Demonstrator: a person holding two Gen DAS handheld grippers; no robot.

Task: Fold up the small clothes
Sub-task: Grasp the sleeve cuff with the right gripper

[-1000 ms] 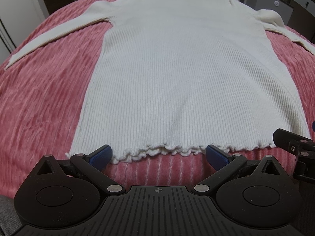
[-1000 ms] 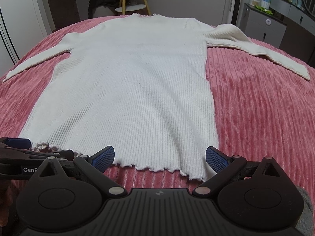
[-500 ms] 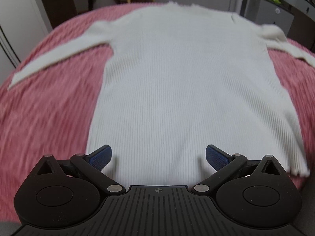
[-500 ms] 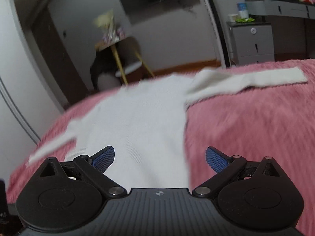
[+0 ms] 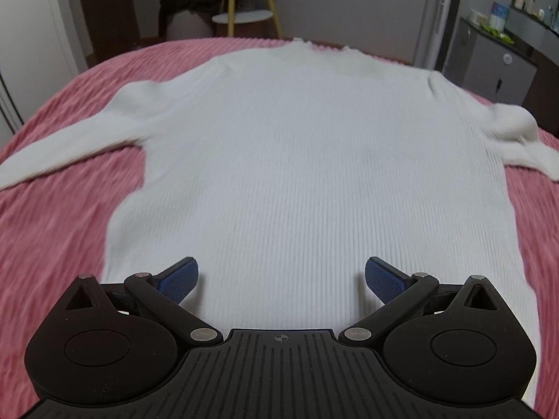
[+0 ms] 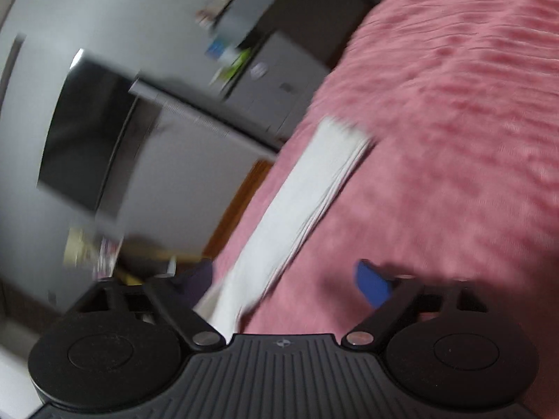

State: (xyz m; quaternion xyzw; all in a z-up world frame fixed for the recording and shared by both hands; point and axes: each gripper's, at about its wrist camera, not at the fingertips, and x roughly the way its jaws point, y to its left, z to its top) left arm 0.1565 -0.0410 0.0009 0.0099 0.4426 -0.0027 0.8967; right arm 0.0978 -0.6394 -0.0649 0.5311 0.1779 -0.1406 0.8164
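Note:
A white ribbed long-sleeved sweater [image 5: 307, 160] lies flat on a pink ribbed bedspread [image 5: 52, 216], neck at the far end, sleeves spread to both sides. My left gripper [image 5: 281, 279] hovers open over the sweater's lower body, nothing between its blue pads. In the blurred, rolled right wrist view, one white sleeve [image 6: 307, 188] runs away across the bedspread [image 6: 454, 139]. My right gripper [image 6: 284, 281] sits at the sleeve's near end; its jaws are closing, with the sleeve between them and no pad visibly pressing on it.
Beyond the bed's far edge stand a yellow-legged round stool [image 5: 242, 17] and a grey cabinet [image 5: 496, 66] with small items on top. The right wrist view shows a dark screen [image 6: 87, 132] on the wall and the same grey cabinet [image 6: 276, 87].
My left gripper moved forward from the hem over the sweater's body. My right gripper swung away to the right sleeve, rolled sharply, and its jaws narrowed.

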